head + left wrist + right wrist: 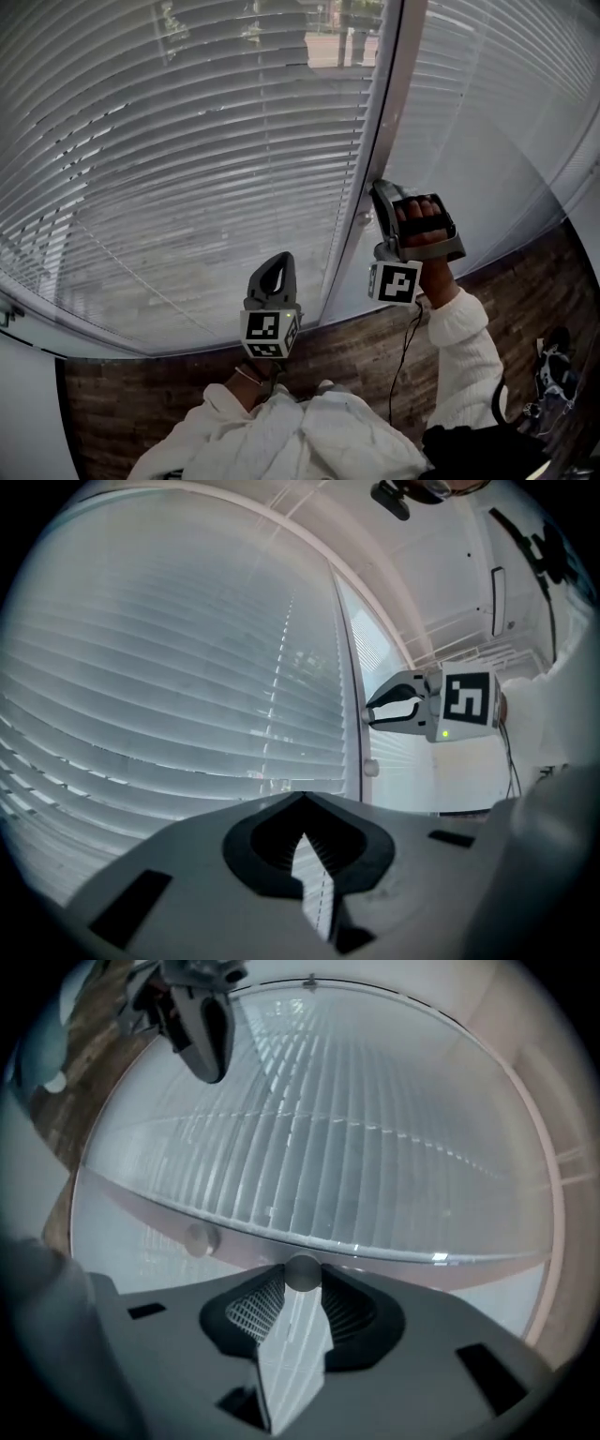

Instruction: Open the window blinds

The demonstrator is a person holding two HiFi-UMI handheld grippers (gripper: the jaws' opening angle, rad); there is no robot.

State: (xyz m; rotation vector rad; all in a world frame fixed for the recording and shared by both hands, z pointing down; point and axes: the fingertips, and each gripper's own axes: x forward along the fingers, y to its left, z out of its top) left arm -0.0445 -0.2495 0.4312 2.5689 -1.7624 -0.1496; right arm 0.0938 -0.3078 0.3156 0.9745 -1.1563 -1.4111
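White slatted blinds (187,159) cover two window panes split by a pale upright frame bar (394,103). A small round knob (302,1271) sits on that bar. My right gripper (378,189) points level at the bar, rolled onto its side, and is shut on the knob with its tips (302,1277) either side of it. The left gripper view shows the right gripper (368,714) against the bar. My left gripper (278,259) hangs lower and to the left, short of the left blind, with its jaws (302,803) shut on nothing.
A second round knob (199,1238) sits on the same bar, just below the right gripper (371,769). Brown wood-look surface (525,281) runs below the window. A dark object (553,366) lies at the lower right. Street and trees show through the upper slats (328,42).
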